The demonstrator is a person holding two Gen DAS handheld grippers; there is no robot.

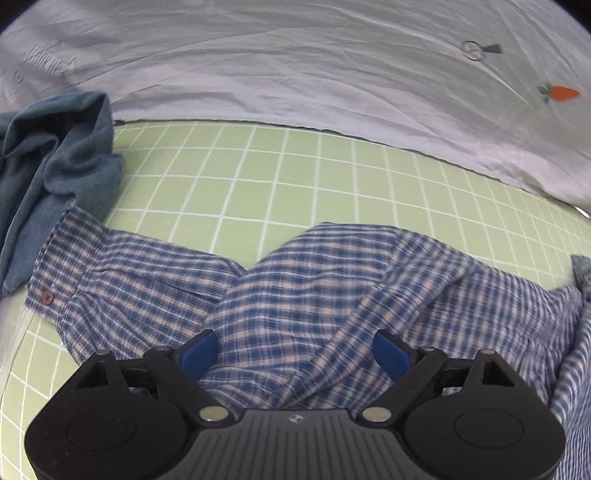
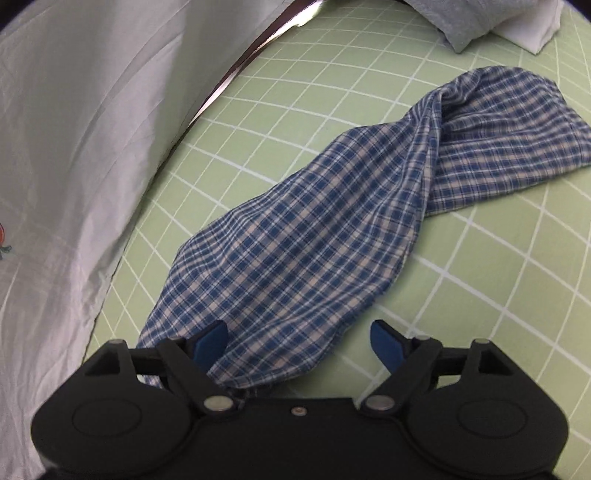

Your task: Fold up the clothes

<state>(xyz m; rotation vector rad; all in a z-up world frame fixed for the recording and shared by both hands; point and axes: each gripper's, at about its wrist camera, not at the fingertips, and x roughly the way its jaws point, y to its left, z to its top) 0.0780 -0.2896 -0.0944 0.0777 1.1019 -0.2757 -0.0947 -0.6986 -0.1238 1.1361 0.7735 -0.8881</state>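
A blue plaid shirt (image 1: 295, 280) lies rumpled across the green gridded mat (image 1: 258, 177), its buttoned cuff (image 1: 48, 295) reaching toward the mat's left edge, where a heap of blue-grey garment (image 1: 48, 166) sits touching it. The left gripper (image 1: 295, 350) hangs low over the bunched middle of the shirt with its blue fingers (image 1: 201, 350) spread apart, cloth lying between them but nothing pinched. In the right wrist view the right gripper (image 2: 299, 341) is likewise spread wide over a twisted sleeve or side panel of the shirt (image 2: 314, 236) that runs diagonally up the mat (image 2: 480, 295) — folded cloth (image 2: 480, 22) rests at the far corner. A pale sheet (image 1: 295, 62) with a small carrot motif (image 1: 559, 93) borders the mat's far edge. The shirt looks thin, light and limp, likely to sag and twist when lifted; firmer holds would probably be seams, the cuff or a hem edge, pinched through both layers and drawn taut between the two grippers.
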